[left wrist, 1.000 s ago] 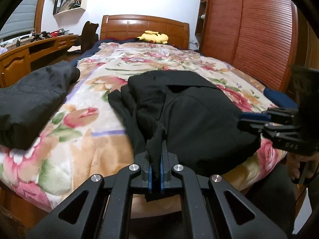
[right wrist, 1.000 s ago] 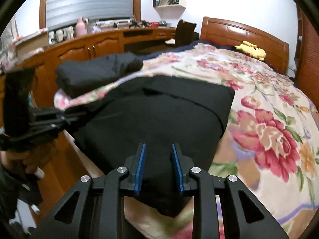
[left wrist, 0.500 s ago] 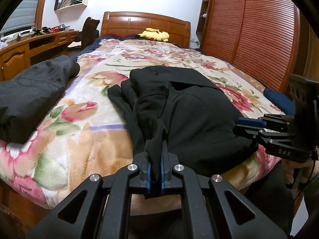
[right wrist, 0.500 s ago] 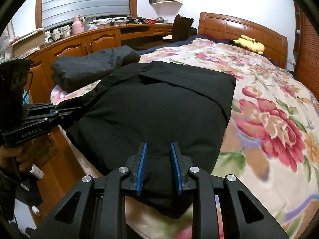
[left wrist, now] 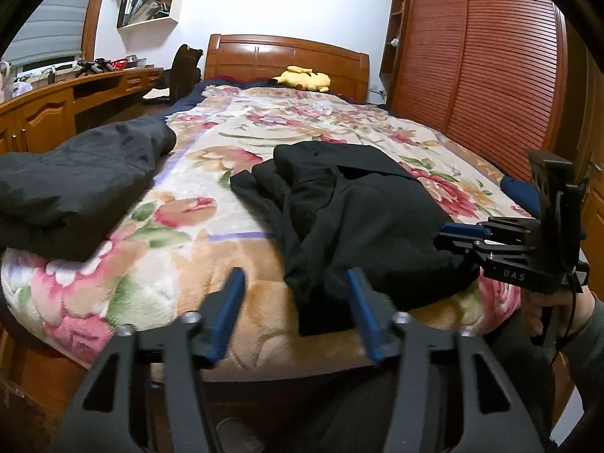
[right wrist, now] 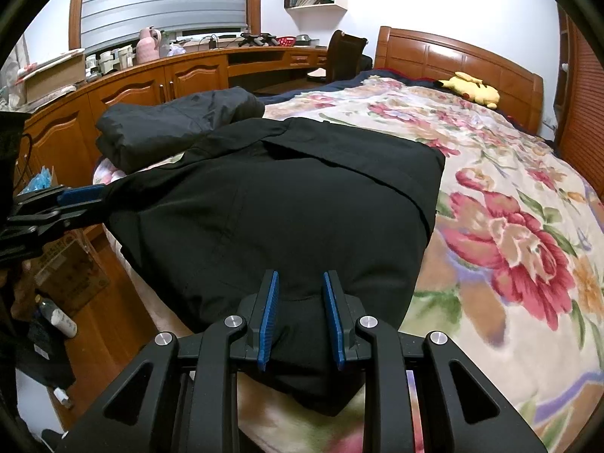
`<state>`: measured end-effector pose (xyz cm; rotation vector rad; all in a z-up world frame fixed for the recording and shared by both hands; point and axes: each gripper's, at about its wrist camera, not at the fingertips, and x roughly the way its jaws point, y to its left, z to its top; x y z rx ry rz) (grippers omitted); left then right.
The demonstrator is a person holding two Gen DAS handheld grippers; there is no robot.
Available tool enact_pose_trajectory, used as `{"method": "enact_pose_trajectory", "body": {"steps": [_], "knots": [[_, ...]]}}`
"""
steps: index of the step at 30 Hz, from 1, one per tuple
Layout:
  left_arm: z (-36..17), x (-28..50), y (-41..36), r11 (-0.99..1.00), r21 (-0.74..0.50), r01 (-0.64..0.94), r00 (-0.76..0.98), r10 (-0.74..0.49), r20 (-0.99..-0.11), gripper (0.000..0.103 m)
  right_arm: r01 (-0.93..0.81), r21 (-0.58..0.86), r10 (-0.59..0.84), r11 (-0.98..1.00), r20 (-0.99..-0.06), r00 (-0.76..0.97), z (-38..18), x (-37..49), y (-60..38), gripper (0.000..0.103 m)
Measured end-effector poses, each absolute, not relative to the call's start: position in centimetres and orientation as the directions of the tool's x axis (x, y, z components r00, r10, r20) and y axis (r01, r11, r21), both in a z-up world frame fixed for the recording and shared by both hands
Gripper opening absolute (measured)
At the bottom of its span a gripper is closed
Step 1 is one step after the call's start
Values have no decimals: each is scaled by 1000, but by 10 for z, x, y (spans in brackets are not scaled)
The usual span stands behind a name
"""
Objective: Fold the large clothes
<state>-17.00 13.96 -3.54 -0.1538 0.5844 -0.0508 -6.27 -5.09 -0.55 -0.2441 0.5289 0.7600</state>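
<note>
My left gripper (left wrist: 296,307) is opening, its pads clear of the black garment (left wrist: 362,219). My right gripper (right wrist: 300,319) clamps that garment's hem on the bed (right wrist: 528,264)

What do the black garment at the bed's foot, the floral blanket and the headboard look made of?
Black folded garment: smooth matte woven cloth, possibly a coat fabric; it shows crisp seams and no sheen.
Floral cream blanket: plush fleece, likely synthetic; its surface looks fuzzy with soft creases.
Reddish-brown headboard: varnished wood; it has panel lines and a glossy highlight.
</note>
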Motion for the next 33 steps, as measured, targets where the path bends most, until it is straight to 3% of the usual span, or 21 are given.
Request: {"method": "enact_pose_trajectory", "body": {"steps": [2, 12, 15, 19, 22, 33], "knots": [[-37, -171, 142, 987, -161, 0, 834, -89, -545, 76, -708, -23, 589, 706, -536, 605, -6, -63, -51, 25], [-47, -169, 143, 988, -154, -20, 822, -71, -565, 76, -713, -16, 596, 701, -536, 598, 0, -61, -57, 25], [-51, -167, 143, 987, -159, -18, 819, -77, -569, 76, -714, -11, 599, 700, -536, 595, 8, -57, -60, 31], [-56, -165, 143, 986, -168, -11, 815, -88, -573, 76, -693, -55, 570, 719, -523, 634, 22, -48, -63, 50], [-62, -161, 142, 985, -174, -9, 811, -95, -578, 76, -672, -81, 548, 736, -512, 661, 31, -33, -66, 58], [-74, -141, 137, 982, -187, 13, 800, -123, -588, 74, -640, -36, 521, 768, -547, 655, 34, 57, -54, 61]]}}
